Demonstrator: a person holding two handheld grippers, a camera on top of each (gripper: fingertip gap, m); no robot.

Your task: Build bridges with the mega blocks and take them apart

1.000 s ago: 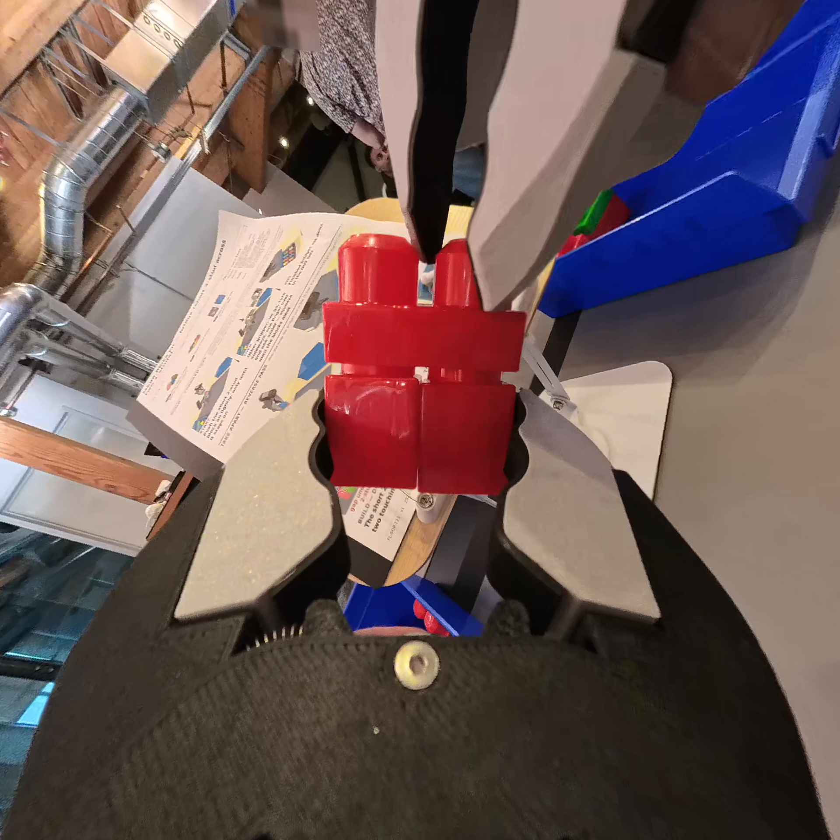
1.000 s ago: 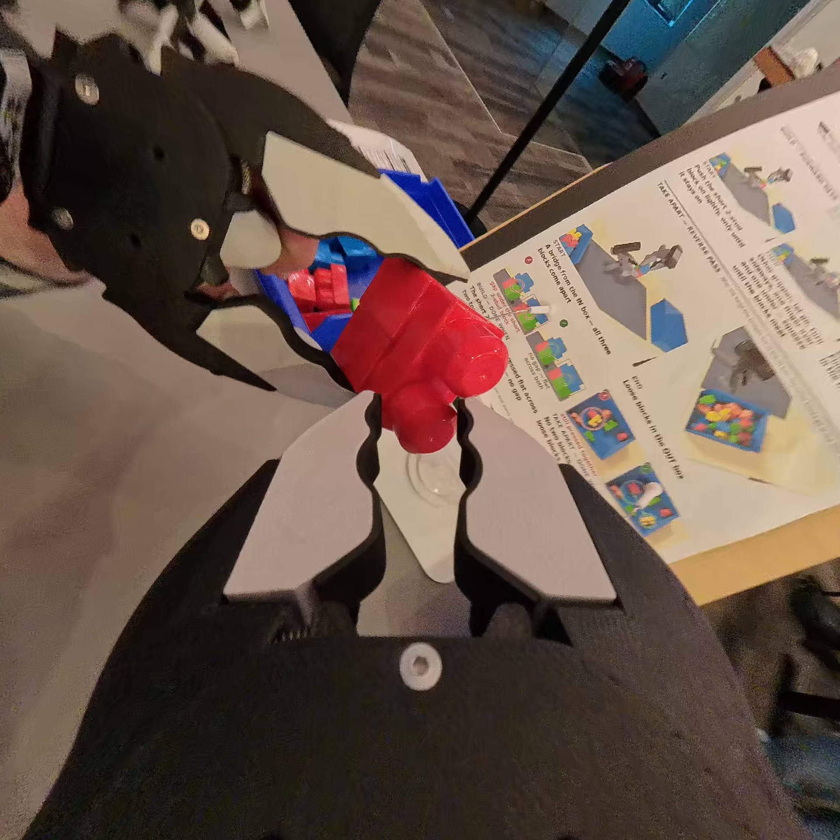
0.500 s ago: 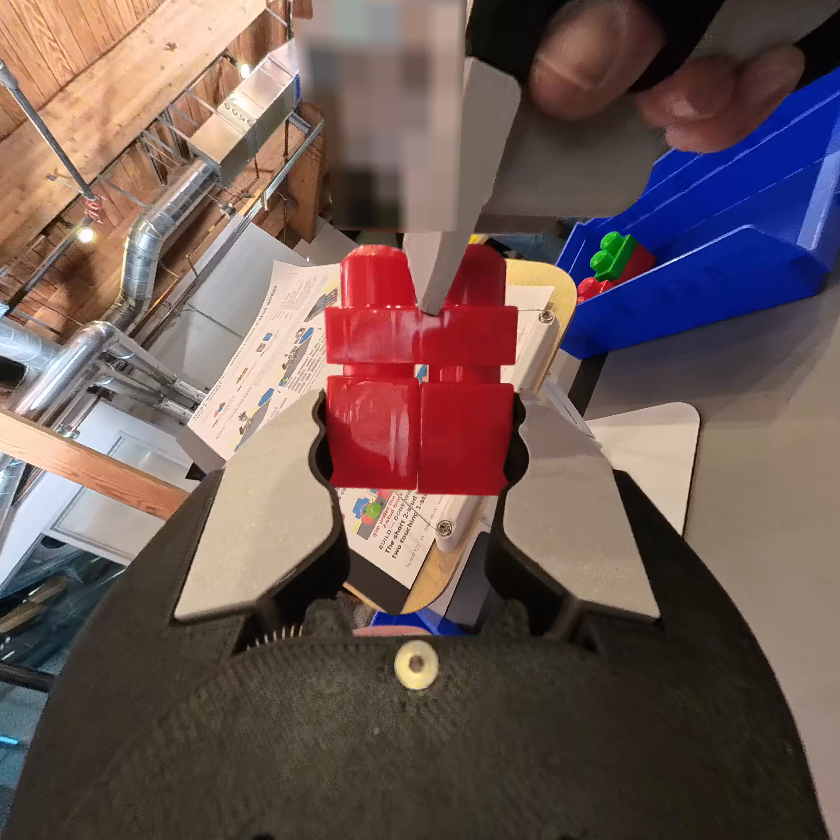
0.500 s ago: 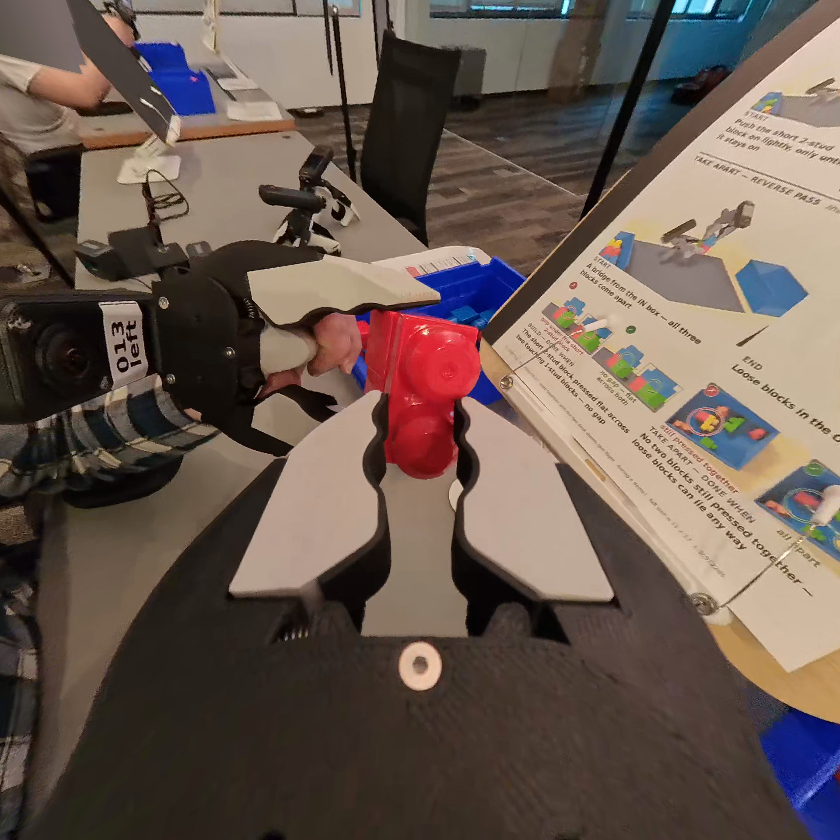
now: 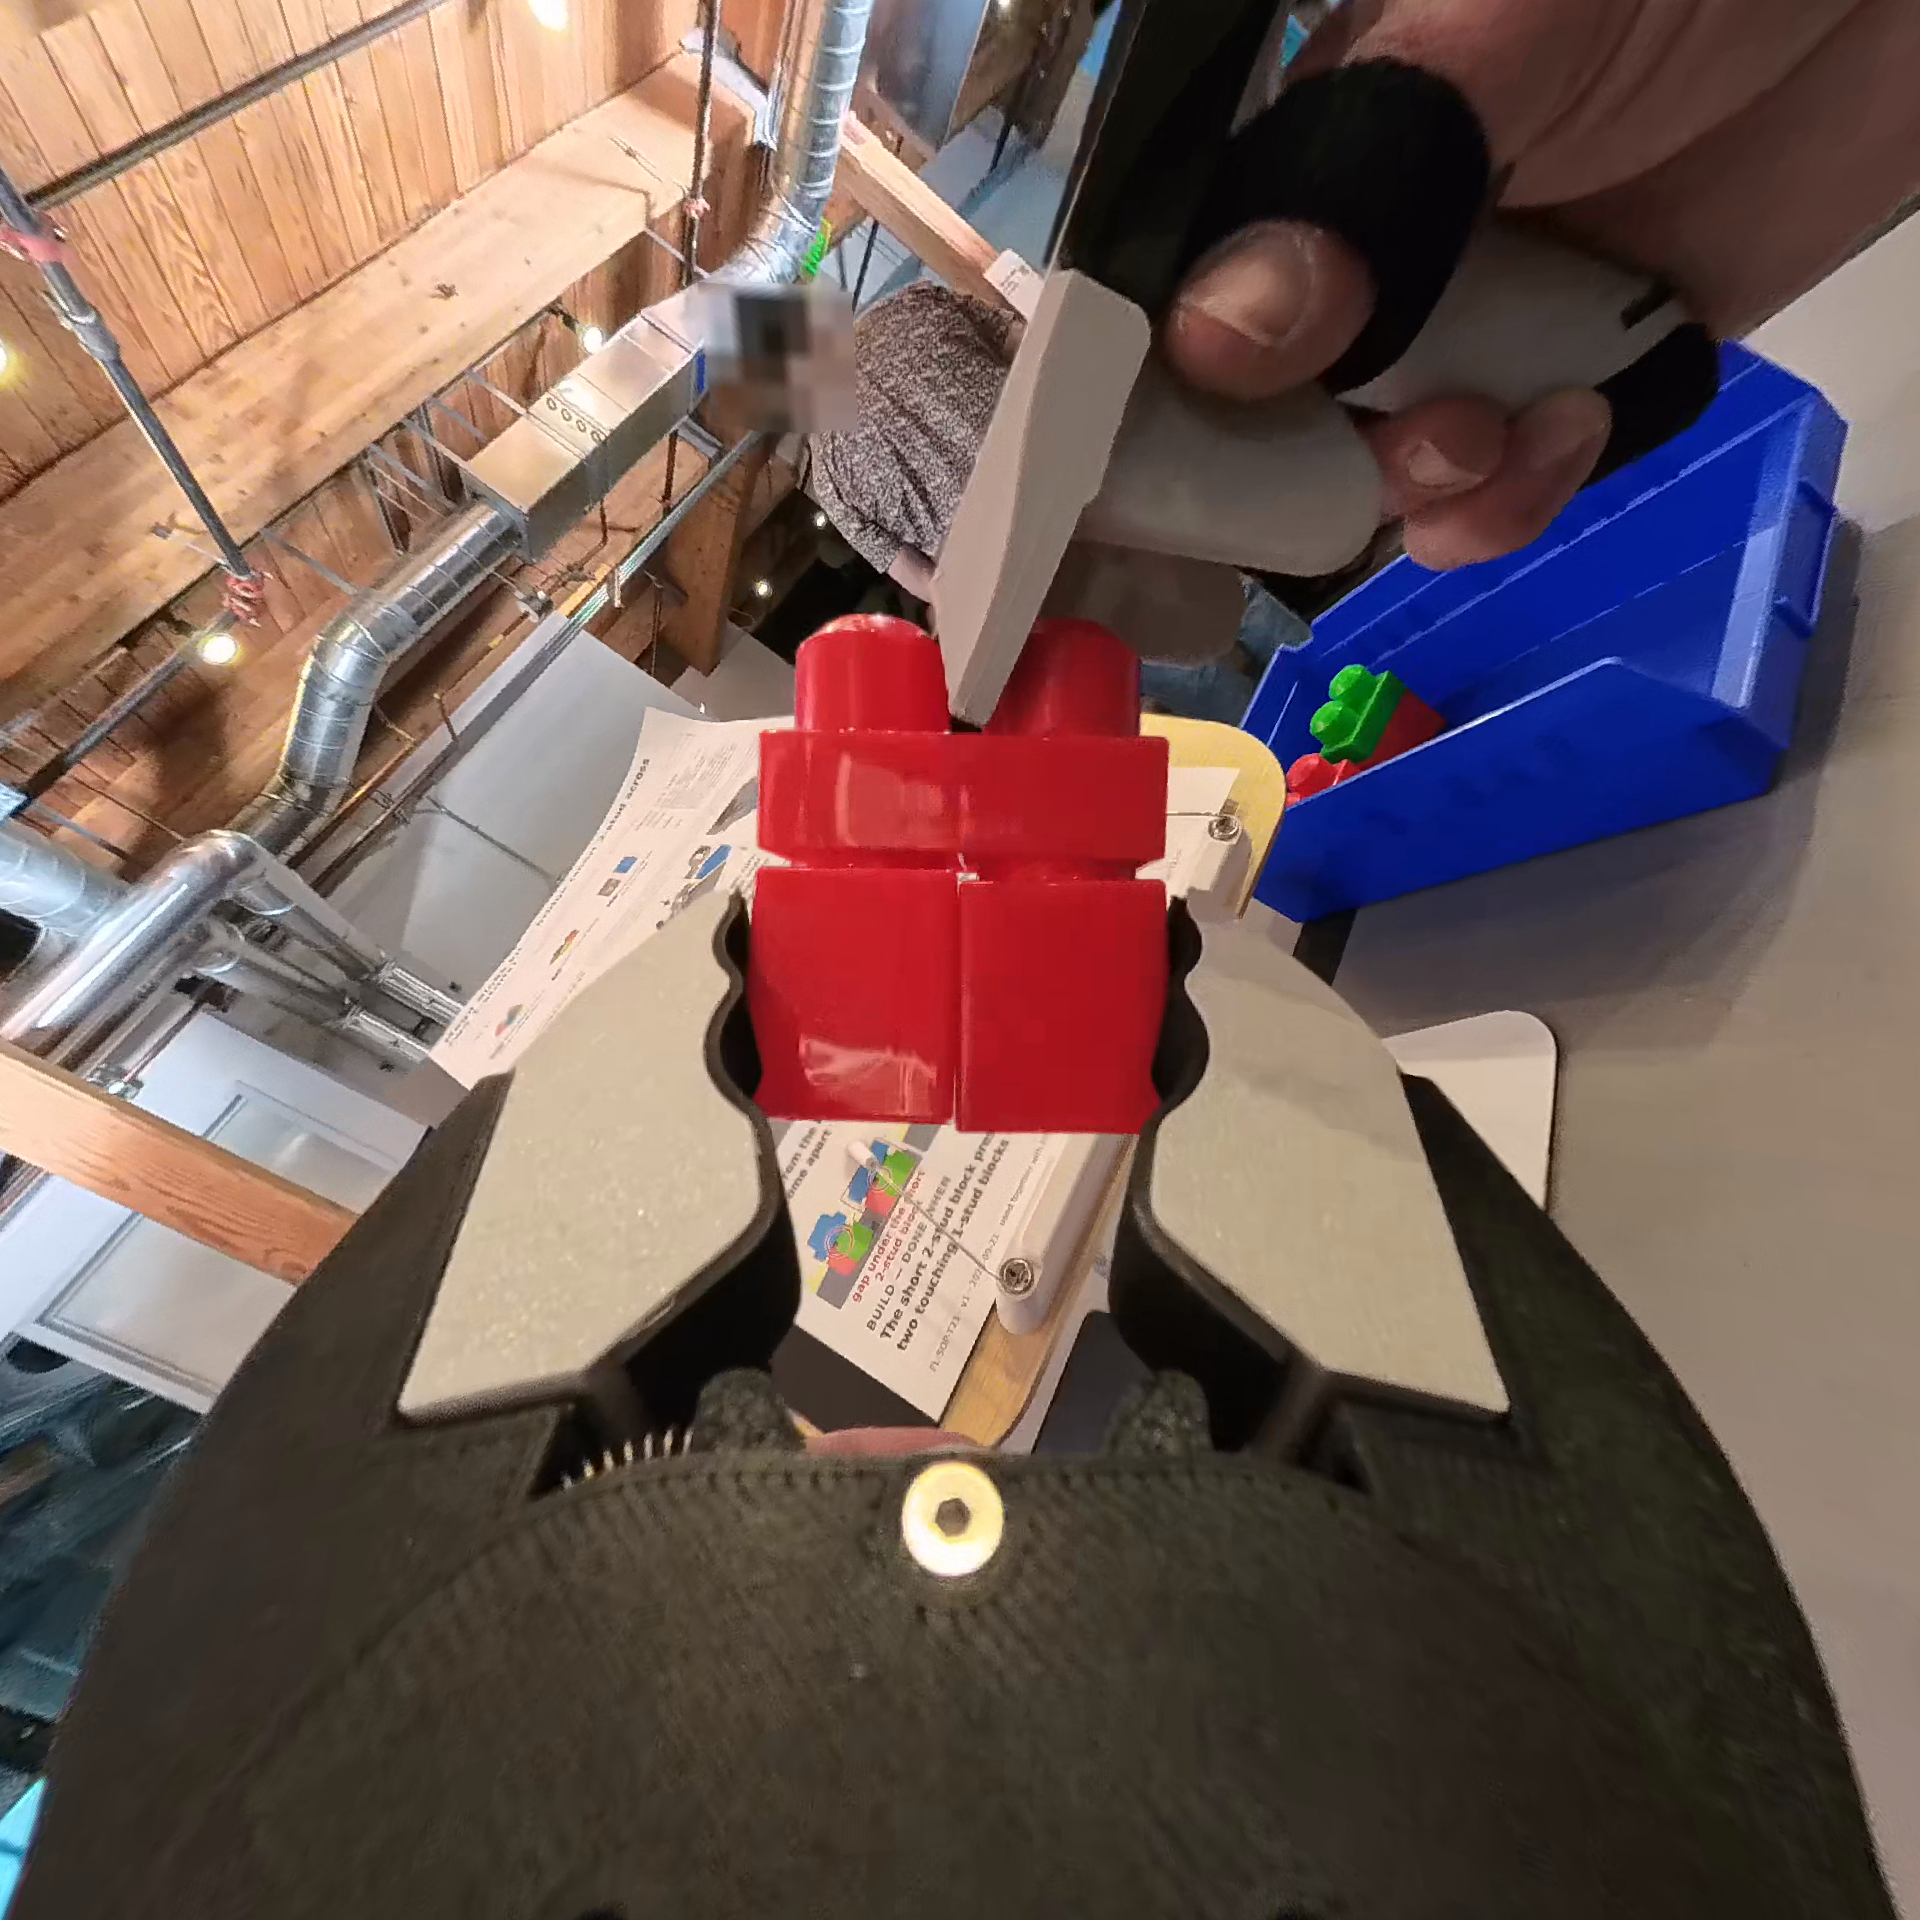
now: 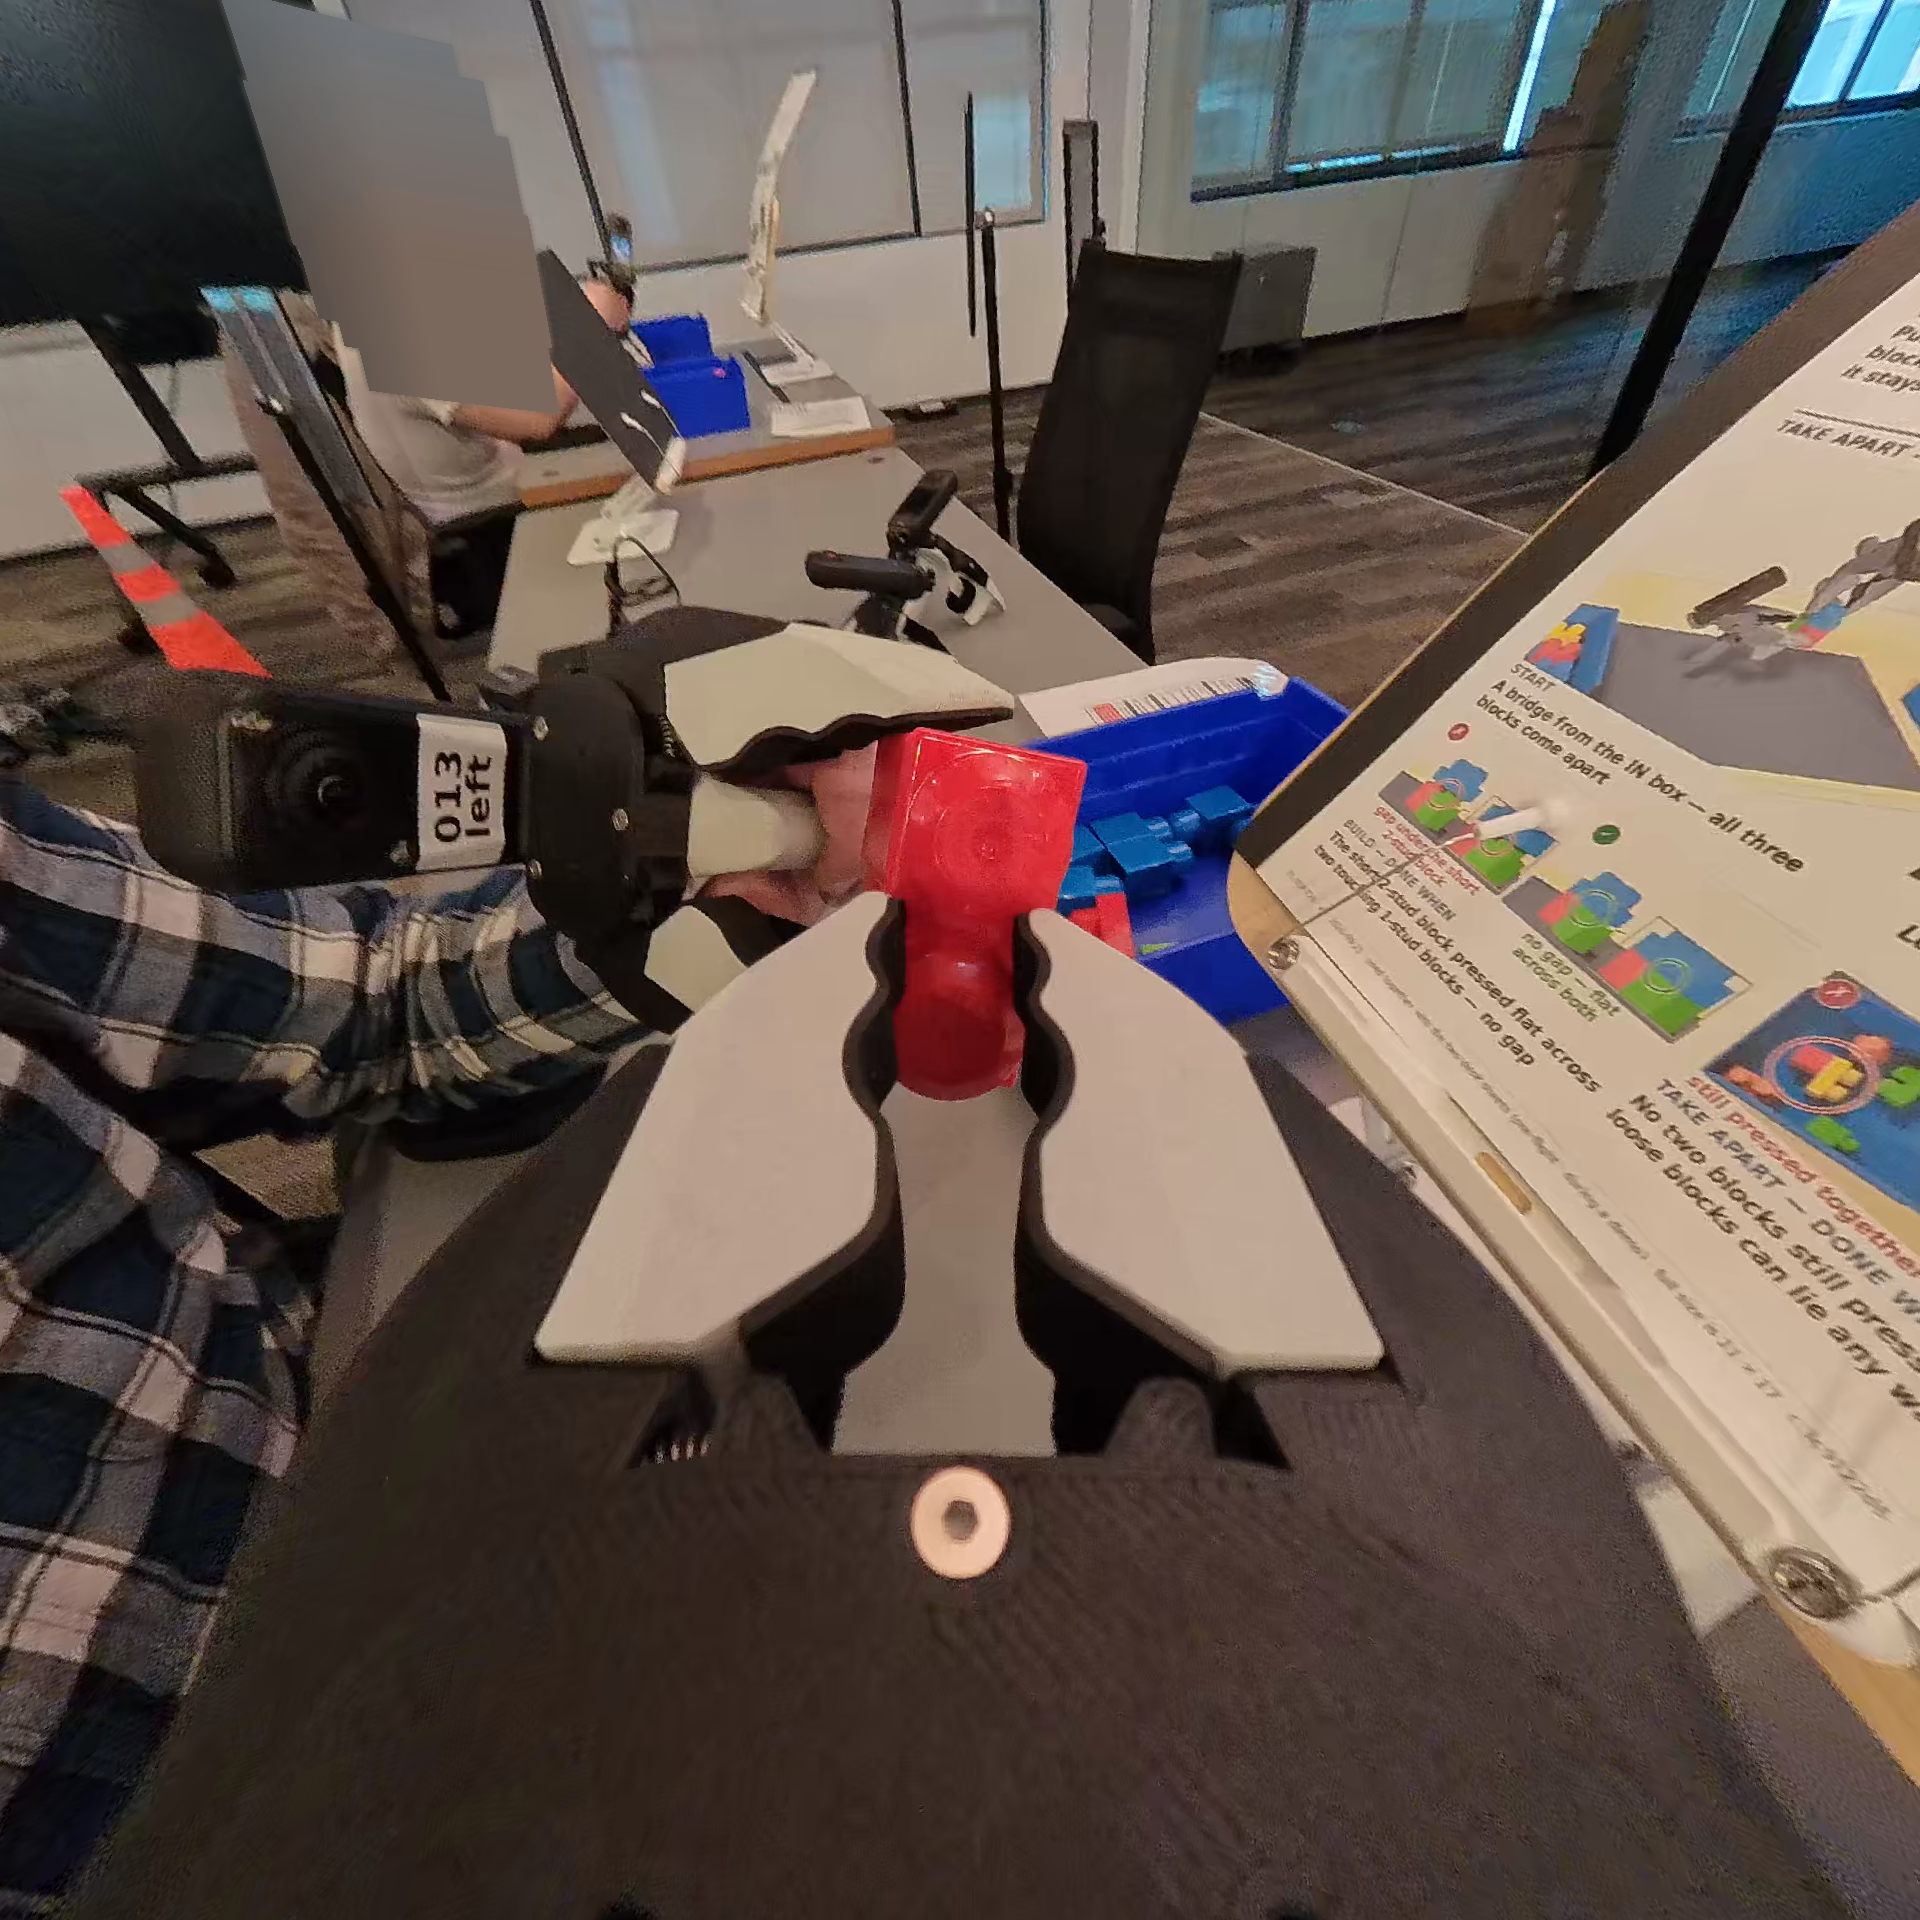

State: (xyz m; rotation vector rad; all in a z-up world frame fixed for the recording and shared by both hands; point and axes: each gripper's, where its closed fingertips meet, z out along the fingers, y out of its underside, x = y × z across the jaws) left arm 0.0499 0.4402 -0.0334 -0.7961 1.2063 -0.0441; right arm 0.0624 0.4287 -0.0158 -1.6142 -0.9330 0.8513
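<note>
Above the grey table [image 6: 727,540], the left gripper [image 5: 956,997] clamped the two lower red blocks [image 5: 956,1008] side by side (pads pressing both outer faces). The right gripper [image 6: 961,997] pinched a stud of the red top block [image 6: 966,831] bridging them, near the blue bin [image 6: 1195,790].

Slanted instruction board [image 6: 1621,935] close at right; blue bin [image 6: 1226,831] behind red blocks [image 6: 966,894].

We see bright, even indoor light, with ceiling lamps [image 5: 218,648] glowing among the rafters and daylight from windows [image 6: 1351,83] at the back. Wide-angle lenses bend the edges; glare streaks the red blocks [image 5: 956,914], and a near hand [image 5: 1455,260] blurs.
</note>
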